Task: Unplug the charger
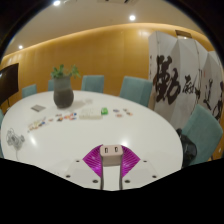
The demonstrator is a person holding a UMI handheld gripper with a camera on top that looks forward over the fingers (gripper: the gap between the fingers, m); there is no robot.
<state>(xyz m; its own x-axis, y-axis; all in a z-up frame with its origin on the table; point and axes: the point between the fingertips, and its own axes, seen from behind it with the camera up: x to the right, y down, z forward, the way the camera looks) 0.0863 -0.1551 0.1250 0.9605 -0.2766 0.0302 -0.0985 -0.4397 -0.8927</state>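
Your gripper (111,165) hangs above the near edge of the round white table (150,135) with its purple pads (96,158) drawn close around a small white block (111,152), which may be the charger, though you cannot confirm this. If it is, a loose pinch could let it slip and drop; if it is not, no charger or socket shows among the small items (70,117) beyond the fingers near the potted plant (63,88).
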